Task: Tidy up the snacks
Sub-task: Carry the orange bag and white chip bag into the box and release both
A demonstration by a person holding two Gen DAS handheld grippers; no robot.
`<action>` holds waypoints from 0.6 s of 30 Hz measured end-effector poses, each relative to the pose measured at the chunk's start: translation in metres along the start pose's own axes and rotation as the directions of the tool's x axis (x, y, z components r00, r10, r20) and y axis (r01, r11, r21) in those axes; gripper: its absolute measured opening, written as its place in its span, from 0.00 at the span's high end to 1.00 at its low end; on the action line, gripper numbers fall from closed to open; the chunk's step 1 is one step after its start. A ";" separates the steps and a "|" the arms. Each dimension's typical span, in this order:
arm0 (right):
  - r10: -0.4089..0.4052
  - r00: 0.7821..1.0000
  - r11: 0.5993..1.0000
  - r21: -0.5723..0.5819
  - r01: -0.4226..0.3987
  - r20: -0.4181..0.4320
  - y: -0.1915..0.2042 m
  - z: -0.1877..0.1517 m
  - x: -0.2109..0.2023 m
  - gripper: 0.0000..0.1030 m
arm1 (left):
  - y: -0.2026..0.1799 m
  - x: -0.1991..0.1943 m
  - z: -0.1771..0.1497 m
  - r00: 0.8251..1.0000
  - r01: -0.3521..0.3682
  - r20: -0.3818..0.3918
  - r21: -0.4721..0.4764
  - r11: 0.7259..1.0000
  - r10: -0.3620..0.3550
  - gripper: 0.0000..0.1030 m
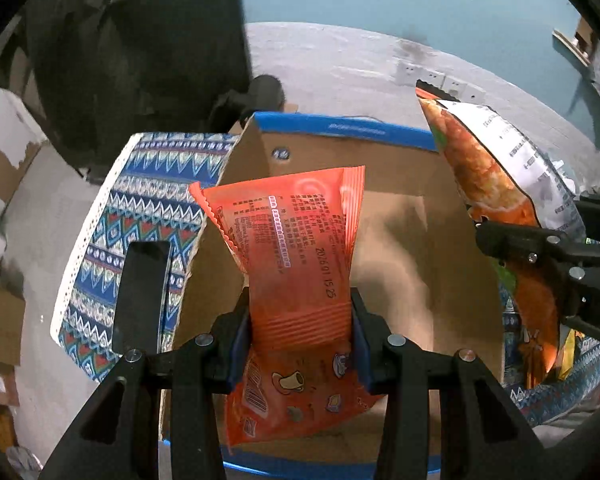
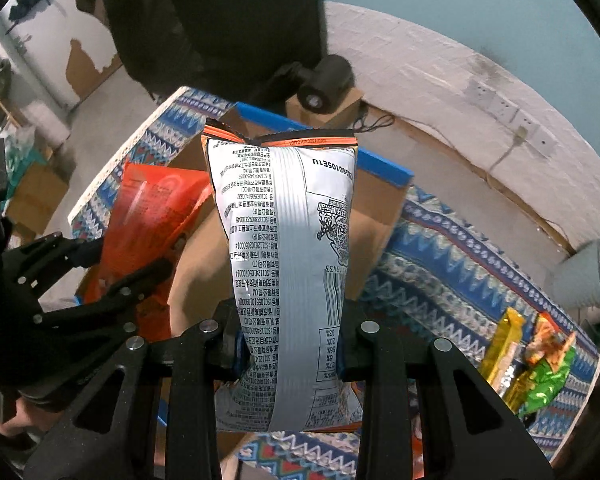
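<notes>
My left gripper (image 1: pixel 300 328) is shut on an orange snack packet (image 1: pixel 296 240), which hangs over the open cardboard box (image 1: pixel 412 232) with blue edges. My right gripper (image 2: pixel 290 344) is shut on a chip bag (image 2: pixel 288 248) with a white printed back and orange top seam, also above the box (image 2: pixel 380 208). In the left wrist view the chip bag (image 1: pixel 500 176) and the right gripper (image 1: pixel 540 248) show at the right. In the right wrist view the orange packet (image 2: pixel 152 212) and the left gripper (image 2: pixel 100 280) show at the left.
The box stands on a table with a blue patterned cloth (image 2: pixel 440 280). Yellow and green snack packets (image 2: pixel 528 360) lie on the cloth at the right. A black device (image 2: pixel 324 84) sits on a small carton behind the box. A grey lamp (image 2: pixel 584 276) is at the far right.
</notes>
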State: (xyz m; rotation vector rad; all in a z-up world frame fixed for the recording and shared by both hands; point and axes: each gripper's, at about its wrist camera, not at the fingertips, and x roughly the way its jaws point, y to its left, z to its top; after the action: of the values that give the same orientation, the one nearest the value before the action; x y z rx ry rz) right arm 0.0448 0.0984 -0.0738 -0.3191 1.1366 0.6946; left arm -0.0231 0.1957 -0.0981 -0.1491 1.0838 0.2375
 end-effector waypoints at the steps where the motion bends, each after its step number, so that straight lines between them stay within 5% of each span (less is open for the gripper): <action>1: 0.001 1.000 1.000 -0.004 -0.001 -0.006 0.003 0.001 0.003 0.71 | 0.000 0.000 -0.001 1.000 -0.002 -0.001 -0.001 1.000 0.002 0.57; 7: 0.017 0.999 1.000 -0.022 -0.018 -0.033 0.014 0.003 0.017 0.71 | 0.002 -0.001 0.001 1.000 -0.010 -0.007 -0.013 1.000 0.010 0.49; 14: 0.013 1.000 0.999 -0.031 -0.013 0.002 0.015 0.003 0.007 0.40 | 0.000 -0.002 0.002 1.000 -0.017 -0.014 -0.011 1.000 0.017 0.44; 18: 0.006 1.000 1.000 -0.019 -0.006 0.024 0.007 0.001 -0.002 0.37 | -0.005 -0.006 0.005 1.000 -0.008 -0.011 -0.017 1.000 0.007 0.34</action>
State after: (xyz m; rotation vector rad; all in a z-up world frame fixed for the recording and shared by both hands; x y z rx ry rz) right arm 0.0403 0.1038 -0.0705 -0.3226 1.1089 0.7133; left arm -0.0207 0.1912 -0.0902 -0.1622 1.0940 0.2532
